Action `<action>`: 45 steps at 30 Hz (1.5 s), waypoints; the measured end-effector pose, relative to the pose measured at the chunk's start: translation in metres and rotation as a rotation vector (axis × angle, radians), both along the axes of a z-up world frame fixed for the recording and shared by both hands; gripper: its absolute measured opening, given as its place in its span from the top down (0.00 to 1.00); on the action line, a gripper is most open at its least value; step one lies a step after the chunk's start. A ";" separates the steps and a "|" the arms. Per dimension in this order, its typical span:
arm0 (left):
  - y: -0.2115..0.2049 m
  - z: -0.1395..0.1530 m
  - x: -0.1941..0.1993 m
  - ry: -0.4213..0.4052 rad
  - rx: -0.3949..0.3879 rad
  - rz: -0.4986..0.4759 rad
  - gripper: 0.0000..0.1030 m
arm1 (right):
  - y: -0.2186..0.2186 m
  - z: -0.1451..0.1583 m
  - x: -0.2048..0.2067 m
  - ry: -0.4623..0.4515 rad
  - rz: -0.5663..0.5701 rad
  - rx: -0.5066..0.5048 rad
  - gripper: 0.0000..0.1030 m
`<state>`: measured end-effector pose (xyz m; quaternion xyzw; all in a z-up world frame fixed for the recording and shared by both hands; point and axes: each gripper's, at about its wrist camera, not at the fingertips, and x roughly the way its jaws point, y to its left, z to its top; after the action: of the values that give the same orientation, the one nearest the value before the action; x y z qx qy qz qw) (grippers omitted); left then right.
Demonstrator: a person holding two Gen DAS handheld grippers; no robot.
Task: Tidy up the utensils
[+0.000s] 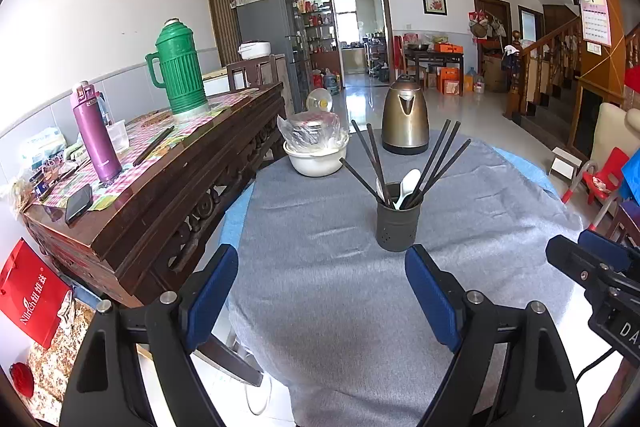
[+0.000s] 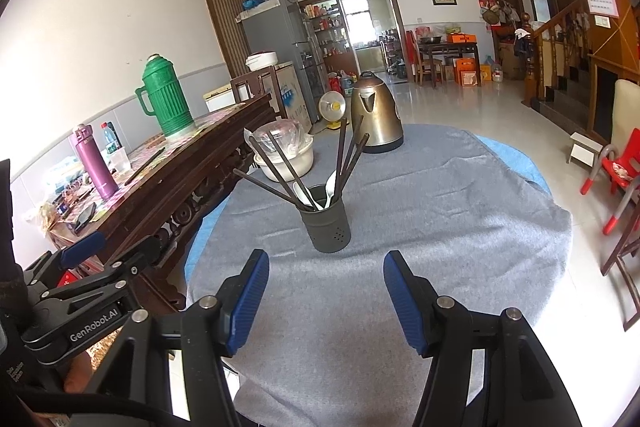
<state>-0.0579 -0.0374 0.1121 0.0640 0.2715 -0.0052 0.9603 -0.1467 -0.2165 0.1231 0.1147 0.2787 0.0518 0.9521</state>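
A dark utensil holder (image 1: 398,221) stands on the grey tablecloth (image 1: 320,267). It holds several dark chopsticks (image 1: 440,157) and white spoons (image 1: 409,185). It also shows in the right wrist view (image 2: 329,223) with its chopsticks (image 2: 276,163) and spoons (image 2: 330,189). My left gripper (image 1: 322,289) is open and empty, just short of the holder. My right gripper (image 2: 324,301) is open and empty, also just short of the holder. The right gripper shows at the right edge of the left wrist view (image 1: 592,259). The left gripper shows at the left of the right wrist view (image 2: 100,255).
A bronze kettle (image 1: 405,117) and a white bowl with a plastic-wrapped container (image 1: 316,147) stand at the table's far side. A dark wooden sideboard (image 1: 160,195) on the left carries a green thermos (image 1: 178,67), a purple flask (image 1: 96,135) and a phone (image 1: 79,203). A red child's chair (image 2: 618,171) stands right.
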 end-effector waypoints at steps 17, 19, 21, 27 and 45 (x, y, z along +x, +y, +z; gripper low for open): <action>0.002 0.002 -0.003 -0.001 -0.001 0.008 0.16 | 0.008 0.004 -0.004 -0.006 0.016 0.002 0.39; 0.002 0.002 -0.004 -0.003 -0.002 0.007 0.16 | 0.009 0.005 -0.006 -0.010 0.016 0.001 0.39; 0.002 0.002 -0.004 -0.004 0.001 0.010 0.16 | 0.010 0.006 -0.006 -0.012 0.017 0.004 0.39; 0.002 0.003 -0.005 -0.005 0.000 0.010 0.16 | 0.009 0.005 -0.006 -0.011 0.017 0.005 0.39; 0.003 0.004 -0.006 -0.006 0.004 0.020 0.16 | 0.010 0.008 -0.007 -0.016 0.016 0.010 0.39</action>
<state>-0.0643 -0.0341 0.1162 0.0632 0.2694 0.0049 0.9609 -0.1538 -0.2061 0.1313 0.1168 0.2716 0.0615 0.9533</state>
